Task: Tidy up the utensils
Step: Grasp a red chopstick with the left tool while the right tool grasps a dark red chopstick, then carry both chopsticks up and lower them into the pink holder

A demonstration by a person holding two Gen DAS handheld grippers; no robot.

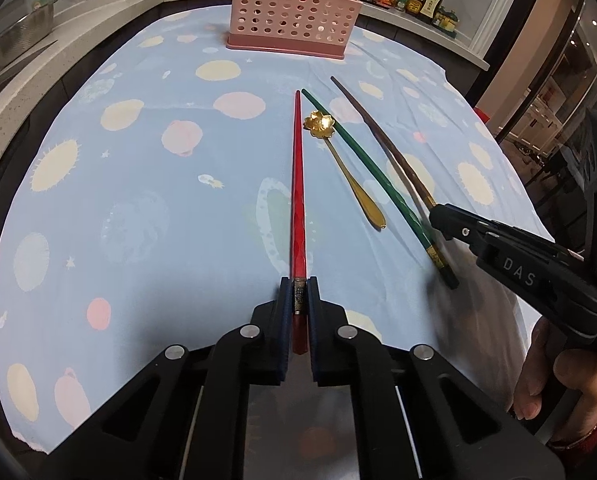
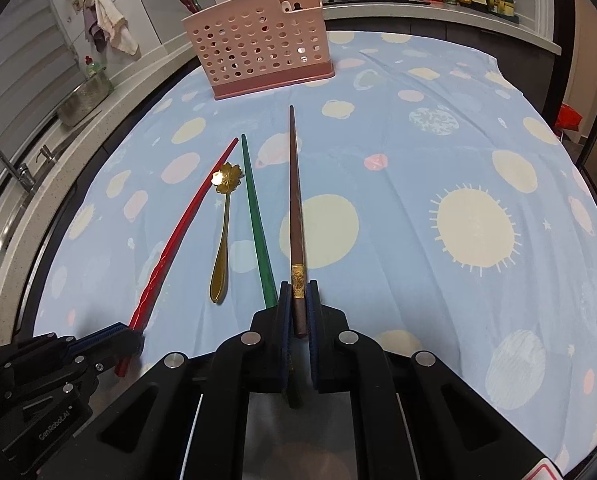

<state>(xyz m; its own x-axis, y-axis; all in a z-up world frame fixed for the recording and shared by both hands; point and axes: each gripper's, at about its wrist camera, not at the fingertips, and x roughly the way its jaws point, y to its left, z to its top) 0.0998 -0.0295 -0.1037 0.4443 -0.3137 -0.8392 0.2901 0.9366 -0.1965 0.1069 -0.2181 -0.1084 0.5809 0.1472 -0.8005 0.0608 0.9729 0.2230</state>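
From the left wrist, the left gripper (image 1: 298, 300) is clamped on the red chopstick (image 1: 297, 184), its tip aimed at the pink basket (image 1: 290, 8); gripped at the very end, it could pivot. From the right wrist, the right gripper (image 2: 298, 304) pinches the brown chopstick (image 2: 296, 208) short of the basket, and may nudge the green chopstick (image 2: 254, 216) alongside.

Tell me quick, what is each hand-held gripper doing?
Left hand-held gripper: closed on the red chopstick.
Right hand-held gripper: closed on the brown chopstick.
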